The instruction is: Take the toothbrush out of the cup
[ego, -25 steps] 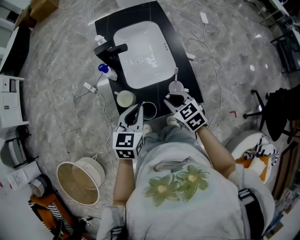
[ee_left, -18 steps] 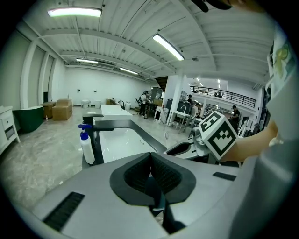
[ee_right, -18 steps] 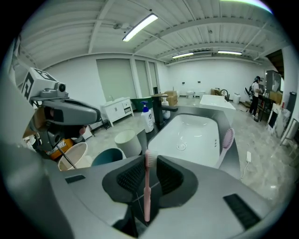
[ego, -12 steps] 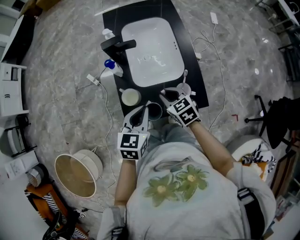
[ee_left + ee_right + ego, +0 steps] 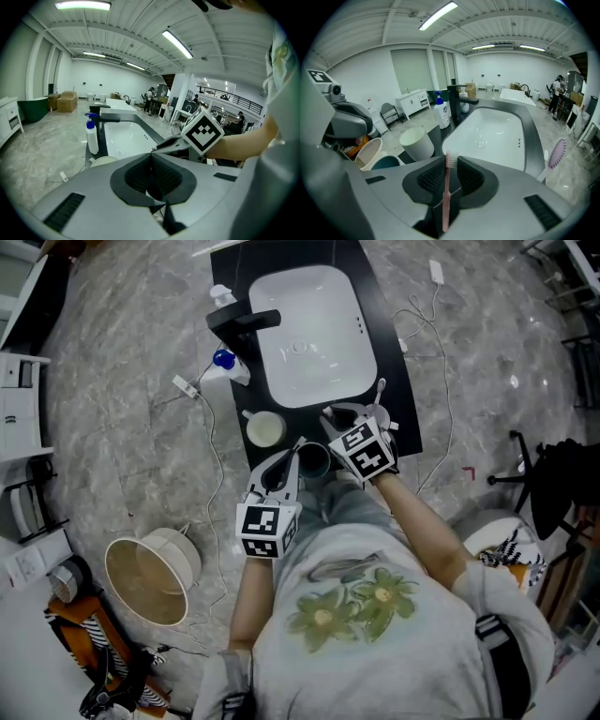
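open: above sink basin (image 5: 309, 334) | obstacles: faucet (image 5: 246, 322), soap bottle (image 5: 221, 298) left of it; white cup (image 5: 265, 429), dark cup (image 5: 314, 461) in front

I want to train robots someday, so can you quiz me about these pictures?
1. True or false: the right gripper holds a pink toothbrush.
2. What stands beside the black faucet? A) a soap bottle B) a kettle C) a plant
3. Fill in the blank: the sink is coloured ____.

Key: 1 true; 2 A; 3 white.
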A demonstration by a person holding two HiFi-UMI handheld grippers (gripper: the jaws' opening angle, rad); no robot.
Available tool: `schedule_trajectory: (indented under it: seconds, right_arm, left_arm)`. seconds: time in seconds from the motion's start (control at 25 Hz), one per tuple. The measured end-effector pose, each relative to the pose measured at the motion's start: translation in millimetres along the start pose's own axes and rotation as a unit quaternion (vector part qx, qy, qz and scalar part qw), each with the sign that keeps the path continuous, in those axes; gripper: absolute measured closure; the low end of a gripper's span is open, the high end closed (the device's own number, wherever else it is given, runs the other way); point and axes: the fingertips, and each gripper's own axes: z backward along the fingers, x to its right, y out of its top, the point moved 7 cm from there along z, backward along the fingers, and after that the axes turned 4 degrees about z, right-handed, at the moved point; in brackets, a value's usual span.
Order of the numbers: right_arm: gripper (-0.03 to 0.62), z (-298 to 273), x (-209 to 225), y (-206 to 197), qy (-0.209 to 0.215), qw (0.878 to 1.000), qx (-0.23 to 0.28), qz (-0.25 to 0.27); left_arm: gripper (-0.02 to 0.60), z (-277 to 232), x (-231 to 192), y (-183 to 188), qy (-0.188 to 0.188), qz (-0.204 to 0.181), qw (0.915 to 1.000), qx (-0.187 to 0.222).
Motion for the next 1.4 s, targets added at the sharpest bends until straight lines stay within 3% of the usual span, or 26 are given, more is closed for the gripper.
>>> schedule_trajectory:
  seconds: [0.28,0.76,1.08,1.4]
  right_arm:
    - [0.5,-5,-3,-1,-0.004,0.999,-0.015,0.029]
    - [0.499,-3,-4,-1,-0.001,1.0,-0.016,0.014]
    - [0.5,29,-3,13,-0.003,0.999,0.034,-0.006]
    - [0.542,78,-19,25,0.045,0.991,0.129,-0.003]
  left_arm:
    - [0.563,0,-5,1,-0.001,0.001,1.0,0.0]
    - [0.563,2,-4,4,-0.002,-0.004,1.0,0.008]
    - [0.563,8,0,11,-0.007,-0.011,0.9997,0.021]
    - [0.563,17,11,23,-0.021,-0.023,0.9987,0.041]
